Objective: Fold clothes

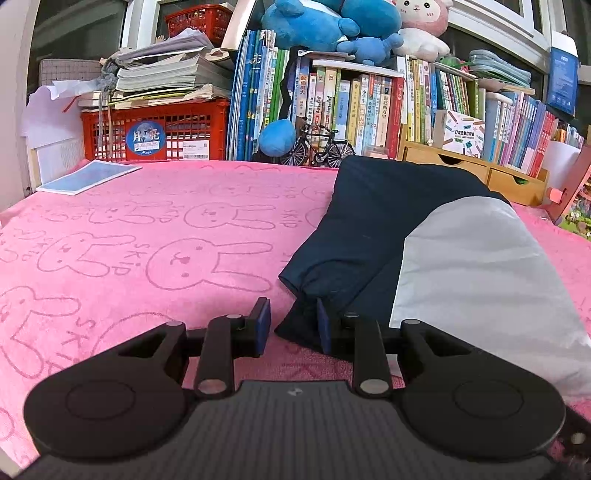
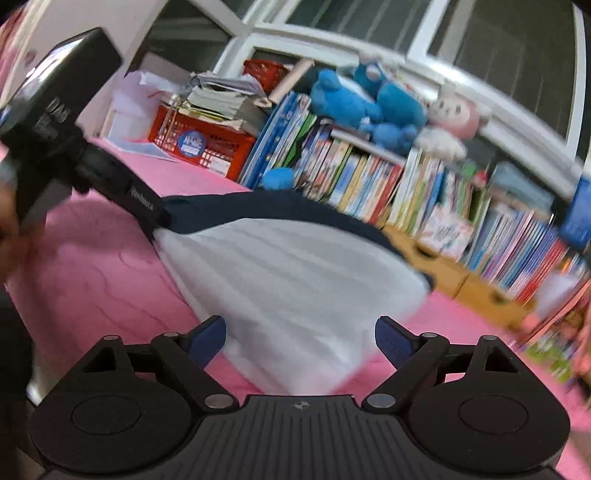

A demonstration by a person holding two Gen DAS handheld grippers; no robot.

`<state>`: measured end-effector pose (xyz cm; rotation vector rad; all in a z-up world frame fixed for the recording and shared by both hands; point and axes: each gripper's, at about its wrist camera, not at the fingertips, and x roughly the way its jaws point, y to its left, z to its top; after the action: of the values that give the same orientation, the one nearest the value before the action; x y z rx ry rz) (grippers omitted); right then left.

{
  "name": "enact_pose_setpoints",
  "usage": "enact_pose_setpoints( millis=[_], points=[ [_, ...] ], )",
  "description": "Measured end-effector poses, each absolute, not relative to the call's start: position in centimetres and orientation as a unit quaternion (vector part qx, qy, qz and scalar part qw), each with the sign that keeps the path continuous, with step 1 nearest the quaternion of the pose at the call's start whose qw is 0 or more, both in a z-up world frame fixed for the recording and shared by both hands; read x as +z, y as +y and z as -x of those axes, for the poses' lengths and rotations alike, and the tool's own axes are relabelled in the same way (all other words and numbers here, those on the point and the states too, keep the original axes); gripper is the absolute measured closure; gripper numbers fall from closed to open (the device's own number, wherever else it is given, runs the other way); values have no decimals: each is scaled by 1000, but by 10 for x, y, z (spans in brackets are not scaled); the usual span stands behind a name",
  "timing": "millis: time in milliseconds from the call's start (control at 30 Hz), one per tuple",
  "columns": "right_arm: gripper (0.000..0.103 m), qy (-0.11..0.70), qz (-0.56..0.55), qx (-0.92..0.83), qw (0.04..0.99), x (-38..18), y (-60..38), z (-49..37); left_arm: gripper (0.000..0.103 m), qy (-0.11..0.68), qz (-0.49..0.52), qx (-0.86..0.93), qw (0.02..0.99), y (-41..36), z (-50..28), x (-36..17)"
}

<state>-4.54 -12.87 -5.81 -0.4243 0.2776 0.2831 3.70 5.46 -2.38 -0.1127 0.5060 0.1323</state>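
Observation:
A navy and white garment (image 1: 376, 221) lies folded on a pink rabbit-pattern towel (image 1: 166, 229), with its white part (image 1: 480, 266) on the right. My left gripper (image 1: 293, 326) sits low at the garment's near left corner. Its jaws stand narrowly apart: the navy corner rests against the right pad (image 1: 323, 325), while pink towel shows beside the left pad. In the blurred right wrist view, my right gripper (image 2: 301, 339) is wide open over the near edge of the white cloth (image 2: 295, 266), pressing on nothing. The left gripper (image 2: 159, 221) shows there at the garment's left end.
Along the back edge stand a red crate (image 1: 155, 133) under stacked papers, a row of books (image 1: 369, 107), a toy bicycle (image 1: 317, 147) and a wooden drawer unit (image 1: 480, 170). A blue booklet (image 1: 88, 177) lies on the towel at the far left. Plush toys (image 1: 332, 26) sit on the books.

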Motion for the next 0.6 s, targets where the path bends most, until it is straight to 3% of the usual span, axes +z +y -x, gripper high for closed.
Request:
enact_pose_setpoints(
  millis=[300,433,600],
  points=[
    [10,124,236,48,963,-65,-148,35,75,257,47,52,964,54,-36,-23],
    [8,139,229,37,963,-65,-179,45,58,260,43,46,964,54,-36,-23],
    [9,119,255,38,959,-60,-188,61,53,265,43,42,962,53,-34,-21]
  ],
)
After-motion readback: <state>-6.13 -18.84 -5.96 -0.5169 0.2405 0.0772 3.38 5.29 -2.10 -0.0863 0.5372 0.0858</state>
